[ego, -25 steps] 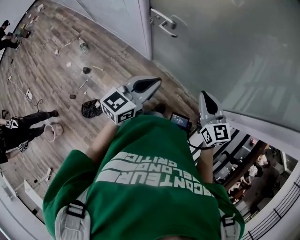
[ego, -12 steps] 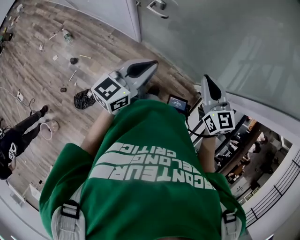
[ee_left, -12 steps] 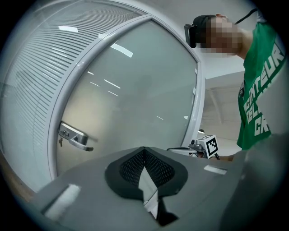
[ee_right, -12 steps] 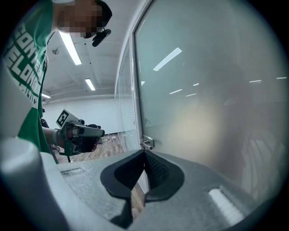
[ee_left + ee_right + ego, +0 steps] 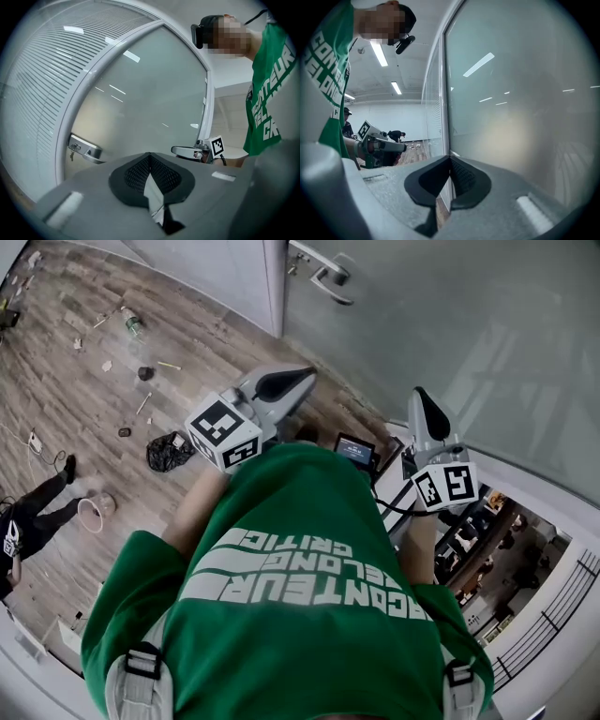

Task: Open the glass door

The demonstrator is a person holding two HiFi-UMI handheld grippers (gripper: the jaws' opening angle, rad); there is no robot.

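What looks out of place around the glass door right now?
Litter is strewn over the wood floor left of the glass door: a bottle, a crumpled black bag and small scraps. A key hangs from the lock by the handle. The door itself shows no damage.

White capitals stand on the person's green shirt. In the head view they appear upside down in three lines: "CONTEUR", "ELONG" and "CRITIC", with the beginnings unclear. The cubes on the left hand-held gripper and the right hand-held gripper carry only black-and-white square markers. The print on the small screen, at 12 o'clock from the shirt, cannot be read.
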